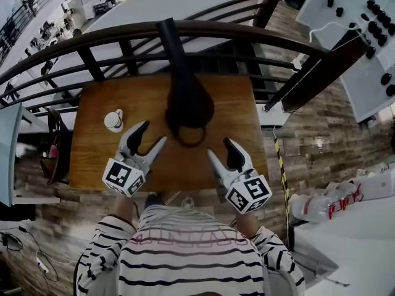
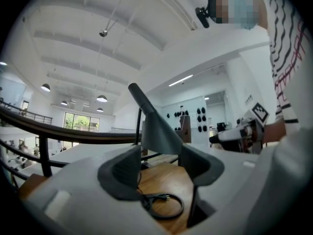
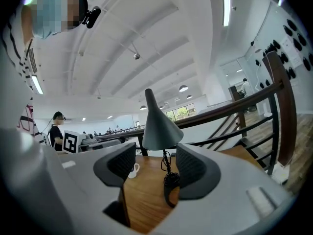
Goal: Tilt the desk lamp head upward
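A dark grey desk lamp stands in the middle of the wooden table (image 1: 99, 159), its cone head (image 1: 188, 100) pointing down over a coiled black cable (image 1: 190, 135). My left gripper (image 1: 154, 131) hovers open just left of the cable, and my right gripper (image 1: 218, 147) hovers open just right of it. Neither touches the lamp. In the left gripper view the lamp head (image 2: 156, 131) rises beyond the open gripper (image 2: 159, 168), with the cable loop (image 2: 161, 204) on the wood below. In the right gripper view the lamp head (image 3: 159, 126) stands beyond the open gripper (image 3: 155, 168).
A white cup (image 1: 113, 120) sits on the table's left part. A dark curved railing (image 1: 123, 32) runs right behind the table's far edge. A white table (image 1: 345, 239) with bottles stands to the right, and a chair (image 1: 55, 147) to the left.
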Action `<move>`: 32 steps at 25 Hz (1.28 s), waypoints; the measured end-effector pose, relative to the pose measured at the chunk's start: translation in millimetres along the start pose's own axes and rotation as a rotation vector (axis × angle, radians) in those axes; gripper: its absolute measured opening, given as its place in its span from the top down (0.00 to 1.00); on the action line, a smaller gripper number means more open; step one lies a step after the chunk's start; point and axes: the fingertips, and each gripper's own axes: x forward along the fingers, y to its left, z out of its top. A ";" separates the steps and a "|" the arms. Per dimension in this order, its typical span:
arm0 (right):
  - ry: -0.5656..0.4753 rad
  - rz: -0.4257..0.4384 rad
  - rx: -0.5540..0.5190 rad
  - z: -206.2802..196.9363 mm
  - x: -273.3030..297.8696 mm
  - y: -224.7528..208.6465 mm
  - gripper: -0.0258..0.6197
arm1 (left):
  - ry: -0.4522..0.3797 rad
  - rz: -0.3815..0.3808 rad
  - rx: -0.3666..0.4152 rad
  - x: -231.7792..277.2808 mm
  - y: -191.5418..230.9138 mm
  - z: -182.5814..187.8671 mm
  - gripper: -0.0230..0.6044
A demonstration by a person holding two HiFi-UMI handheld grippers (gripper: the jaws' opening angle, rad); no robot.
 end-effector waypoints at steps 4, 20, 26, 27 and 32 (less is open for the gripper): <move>-0.016 -0.009 0.052 1.1 17.4 -8.3 0.58 | 0.021 -0.053 0.025 24.4 16.1 0.3 0.56; 0.011 -0.040 0.195 -24.0 97.4 -4.1 0.52 | 0.118 -0.202 0.018 81.5 96.8 -28.8 0.57; -0.059 -0.028 0.242 -16.9 108.8 -4.7 0.52 | 0.159 -0.270 0.021 114.5 111.7 -53.7 0.57; -0.072 -0.026 0.251 -16.5 109.4 -4.9 0.53 | 0.168 -0.278 0.015 119.4 113.6 -58.6 0.57; -0.104 -0.018 0.280 -13.5 109.1 -4.9 0.52 | 0.182 -0.308 -0.003 141.1 116.3 -74.7 0.57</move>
